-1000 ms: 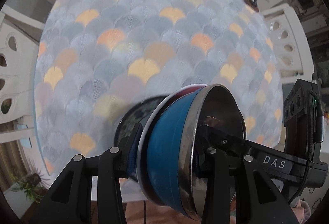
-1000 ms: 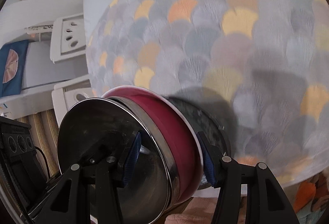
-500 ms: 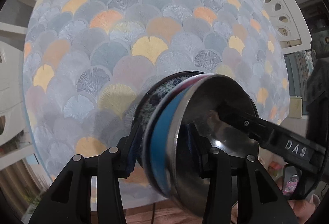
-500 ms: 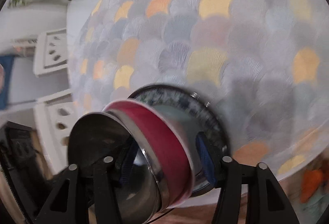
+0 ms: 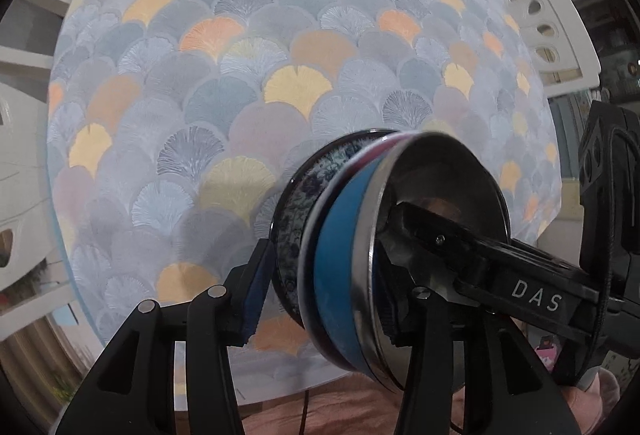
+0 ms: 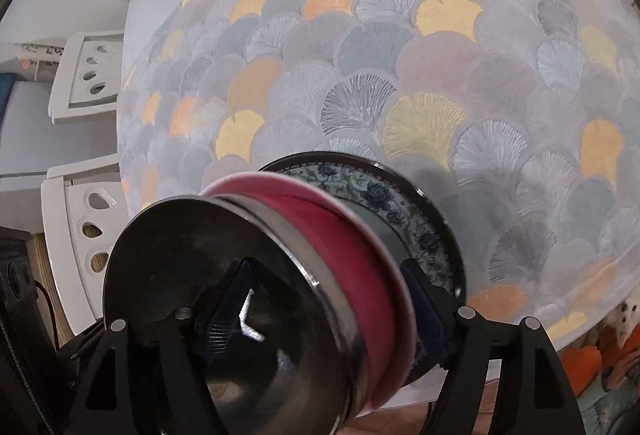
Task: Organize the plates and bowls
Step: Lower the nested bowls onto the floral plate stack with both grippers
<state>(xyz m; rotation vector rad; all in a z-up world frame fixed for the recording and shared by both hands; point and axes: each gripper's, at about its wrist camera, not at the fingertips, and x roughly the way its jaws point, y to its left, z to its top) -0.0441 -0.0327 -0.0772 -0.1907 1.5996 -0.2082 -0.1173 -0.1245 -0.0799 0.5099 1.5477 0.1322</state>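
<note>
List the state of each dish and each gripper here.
Plate: bottom of the stack, under both bowls.
Red bowl: nested on the plate.
Blue bowl: steel-lined, on top, with one finger of each gripper inside.
Left gripper: jaws opening, astride the stack's rim.
Right gripper: jaws opening, astride the stack's rim.

Left hand-held gripper (image 5: 320,299): matte black angular fingers, silver screw heads, dark blue pads. Right hand-held gripper (image 6: 320,319): same build; in left wrist view, lower right, white "DAS" lettering, black cable.
</note>
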